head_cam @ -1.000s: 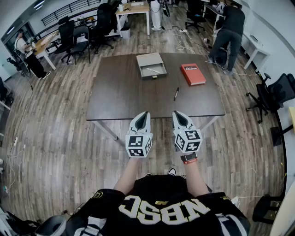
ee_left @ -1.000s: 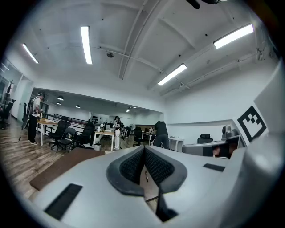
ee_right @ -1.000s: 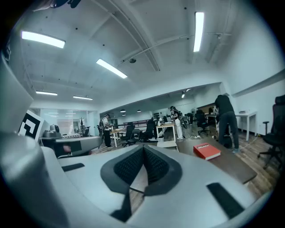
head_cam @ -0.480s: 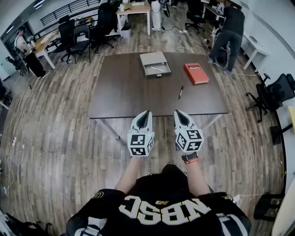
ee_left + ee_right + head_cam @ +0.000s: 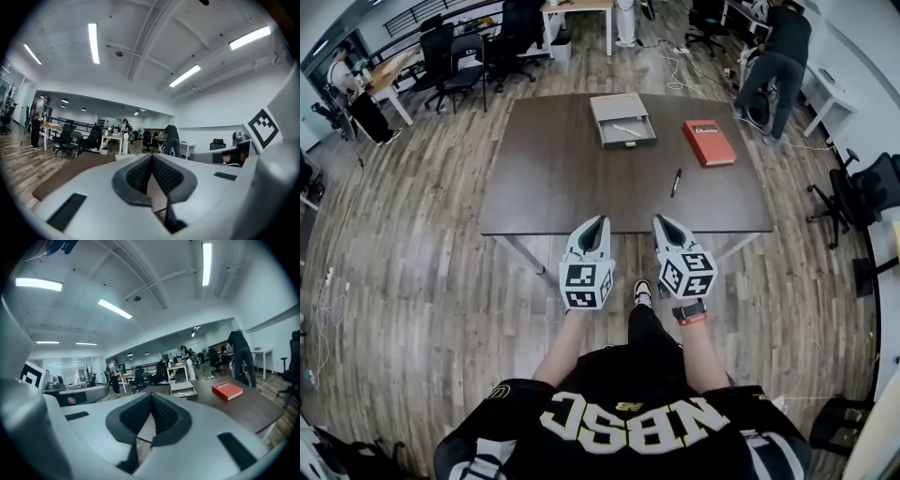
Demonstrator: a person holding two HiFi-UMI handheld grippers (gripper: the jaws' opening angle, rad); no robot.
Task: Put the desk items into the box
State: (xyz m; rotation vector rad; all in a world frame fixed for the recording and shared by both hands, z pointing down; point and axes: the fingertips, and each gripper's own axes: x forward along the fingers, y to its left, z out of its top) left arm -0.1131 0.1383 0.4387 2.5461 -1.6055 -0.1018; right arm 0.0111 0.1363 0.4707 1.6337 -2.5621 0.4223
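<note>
On the dark brown table (image 5: 553,178) a grey open box (image 5: 623,120) stands at the far middle, with a small pale item inside. To its right lie a red book (image 5: 709,142) and, nearer me, a black pen (image 5: 676,182). Both grippers hover side by side just short of the table's near edge, pointing at it. My left gripper (image 5: 600,221) is shut and empty. So is my right gripper (image 5: 660,221). In the right gripper view its tip (image 5: 151,395) sits below the box (image 5: 183,386) and the book (image 5: 227,390). The left gripper's (image 5: 151,156) pads meet.
Black office chairs (image 5: 464,56) and desks stand behind the table at the left. A person (image 5: 773,66) bends over beyond its far right corner; another person (image 5: 352,98) stands at the far left. Another chair (image 5: 867,187) is on the right. Cables lie on the wooden floor.
I have stepped toward the table, one foot now showing below the grippers. Both grippers have come closer to the table's near edge and stayed shut.
</note>
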